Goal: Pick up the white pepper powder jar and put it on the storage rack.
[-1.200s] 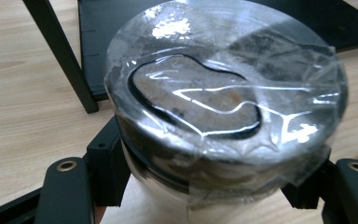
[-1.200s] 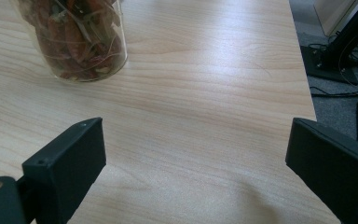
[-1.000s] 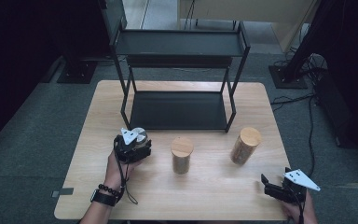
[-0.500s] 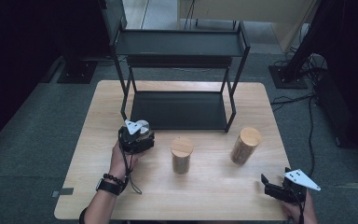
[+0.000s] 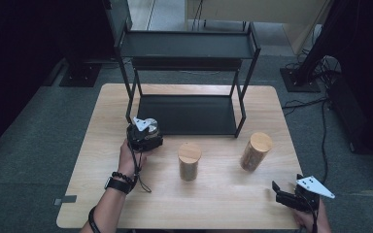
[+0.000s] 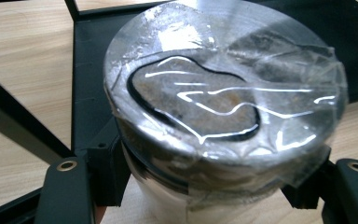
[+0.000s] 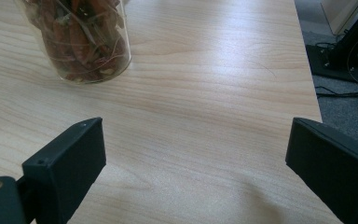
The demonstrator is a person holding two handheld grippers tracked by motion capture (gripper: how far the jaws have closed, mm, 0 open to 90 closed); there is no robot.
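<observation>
Clear plastic film, creased and taped, covers the top of a jar (image 6: 223, 116) clamped between the two black jaws of the left gripper (image 5: 144, 136), seen close up in the left gripper view. From the high view, that gripper sits over the left part of a pale wooden table (image 5: 102, 121), just in front of the bottom shelf of a black metal rack (image 5: 187, 114), with the person's left hand (image 5: 128, 160) gripping it from below and a beaded bracelet and dark watch at the wrist. Two more jars with wooden lids stand on the table: one (image 5: 189, 161) near the middle, just right of the held jar, and another (image 5: 255, 151) farther right, close to the rack's front right leg. At the table's near right corner, the right gripper (image 5: 278, 189) rests low with its jaws wide apart and nothing between them. The right gripper view looks across bare wood to a glass jar (image 7: 79, 39) holding reddish dried pieces, well apart from the jaws. Cables lie on the grey floor (image 5: 39, 131) to the right of the table.
</observation>
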